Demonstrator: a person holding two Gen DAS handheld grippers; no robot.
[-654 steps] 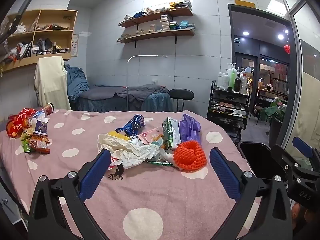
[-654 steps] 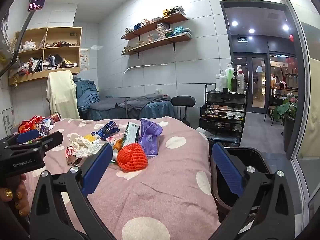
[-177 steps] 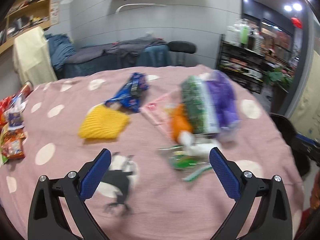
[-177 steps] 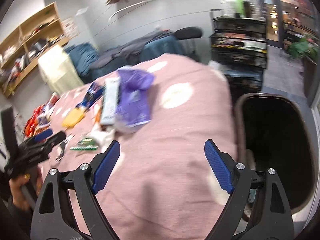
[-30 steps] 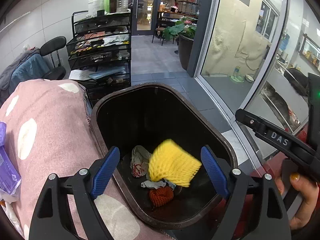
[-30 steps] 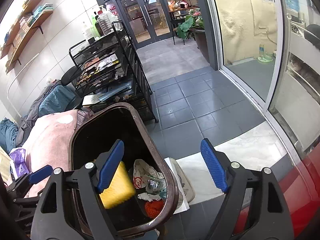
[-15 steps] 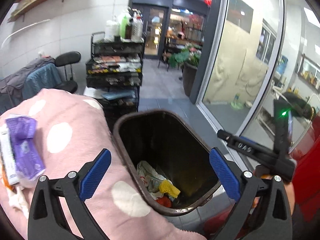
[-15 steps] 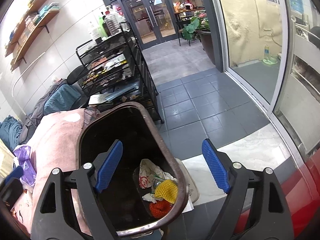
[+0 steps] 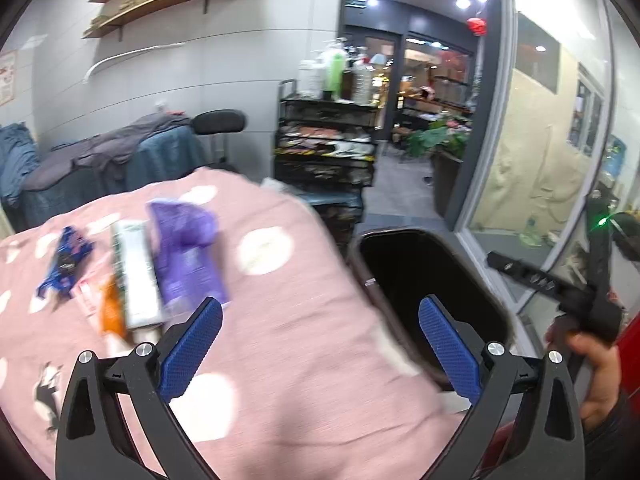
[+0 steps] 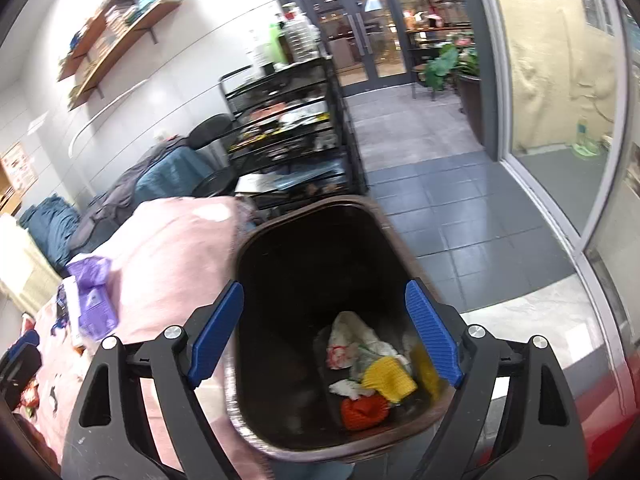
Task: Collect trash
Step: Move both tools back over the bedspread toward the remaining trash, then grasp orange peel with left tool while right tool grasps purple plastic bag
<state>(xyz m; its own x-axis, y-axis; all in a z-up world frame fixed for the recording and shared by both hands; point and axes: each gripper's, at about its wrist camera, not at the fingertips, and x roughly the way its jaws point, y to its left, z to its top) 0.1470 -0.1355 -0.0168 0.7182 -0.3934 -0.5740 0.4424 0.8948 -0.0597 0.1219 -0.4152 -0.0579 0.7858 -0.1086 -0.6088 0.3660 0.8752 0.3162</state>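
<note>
the left gripper (image 9: 320, 344) has its jaws wide apart and empty above the pink spotted blanket (image 9: 304, 280), where a purple bag (image 9: 186, 256) and other wrappers lie. the right gripper (image 10: 326, 332) is also apart with nothing between, over the dark bin (image 10: 304, 264). in the bin lie a yellow net (image 10: 388, 376), an orange net (image 10: 364, 410) and crumpled paper (image 10: 348, 340).

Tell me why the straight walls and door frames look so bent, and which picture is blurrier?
Both views bulge from a fisheye lens, so edges curve near the borders. The left wrist view is blurrier: the purple bag and pink blanket smear. The right wrist view is sharper: the trash bin and yellow net read clearly.
</note>
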